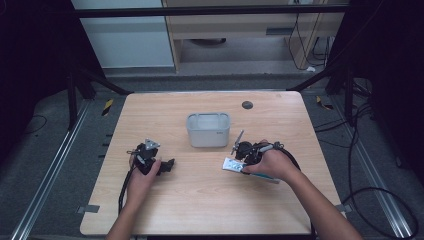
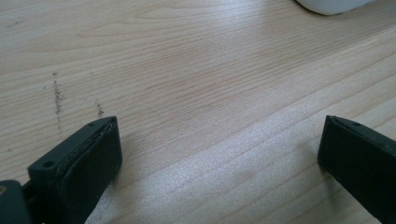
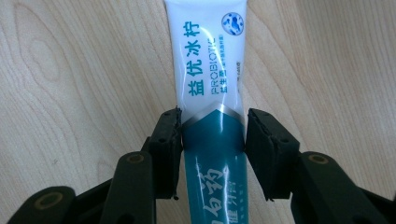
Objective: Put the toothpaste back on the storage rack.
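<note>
Right gripper (image 3: 212, 135): its two black fingers (image 3: 168, 149) stand either side of a toothpaste tube (image 3: 210, 70), at the line where the white printed part meets the teal part. The fingers sit flush against the tube's flanks with no visible gap, and the tube's edges run straight, without a dent. I read this as a light pinch; whether the hold is firm I cannot tell. The tube lies flat on the wooden surface (image 3: 70, 93), its white length running out beyond the fingertips and its teal end back between the finger arms. In the high view the same tube (image 1: 233, 165) lies just ahead of the right gripper (image 1: 246, 156), near the person's side of the surface.

Left gripper (image 1: 150, 161): in its own view the fingers (image 2: 84, 163) are spread wide, with bare wood (image 2: 210, 116) between them. It rests low over the surface, well apart from the tube. The rim of a white container (image 2: 334, 4) shows beyond its fingertips.

Container (image 1: 208, 130): a grey-white open bin, standing upright beyond both grippers and near the tube, its inside appearing bare.

Judgement of step: the work in hand is the grasp on the tube, probably the start of a transfer to the bin. The tube has not left the surface.

Next move calls for: a secure squeeze across the tube's width, a lift that keeps the soft body from sagging or slipping between the fingers, then carriage over the bin's rim. The left gripper need not act.
</note>
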Demonstrator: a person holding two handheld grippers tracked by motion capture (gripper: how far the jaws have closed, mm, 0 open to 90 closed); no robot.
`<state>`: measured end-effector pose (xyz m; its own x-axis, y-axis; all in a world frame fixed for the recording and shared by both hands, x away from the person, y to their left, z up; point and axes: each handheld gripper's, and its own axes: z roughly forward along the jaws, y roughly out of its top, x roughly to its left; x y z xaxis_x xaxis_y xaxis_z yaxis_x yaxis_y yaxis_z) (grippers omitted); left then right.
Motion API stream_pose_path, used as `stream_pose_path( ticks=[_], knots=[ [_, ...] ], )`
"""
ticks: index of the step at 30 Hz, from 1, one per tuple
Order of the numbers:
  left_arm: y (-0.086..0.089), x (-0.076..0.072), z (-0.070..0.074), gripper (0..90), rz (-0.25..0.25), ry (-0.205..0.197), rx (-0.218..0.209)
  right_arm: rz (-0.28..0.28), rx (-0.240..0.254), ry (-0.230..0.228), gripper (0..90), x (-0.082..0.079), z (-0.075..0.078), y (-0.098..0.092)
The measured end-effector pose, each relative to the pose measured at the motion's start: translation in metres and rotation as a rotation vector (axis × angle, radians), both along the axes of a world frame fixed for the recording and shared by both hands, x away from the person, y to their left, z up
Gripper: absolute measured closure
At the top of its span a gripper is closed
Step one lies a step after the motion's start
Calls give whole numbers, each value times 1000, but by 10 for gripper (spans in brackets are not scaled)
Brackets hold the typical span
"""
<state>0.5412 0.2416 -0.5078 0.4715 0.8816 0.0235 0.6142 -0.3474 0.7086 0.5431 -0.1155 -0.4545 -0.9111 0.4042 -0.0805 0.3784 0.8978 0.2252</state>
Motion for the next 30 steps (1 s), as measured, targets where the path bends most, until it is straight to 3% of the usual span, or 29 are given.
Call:
stream_pose_path(
  ticks=[30],
  knots=[
    [0, 0, 0, 0, 0, 0, 0, 7, -20, 36, 545, 5, -9, 0]
  ],
)
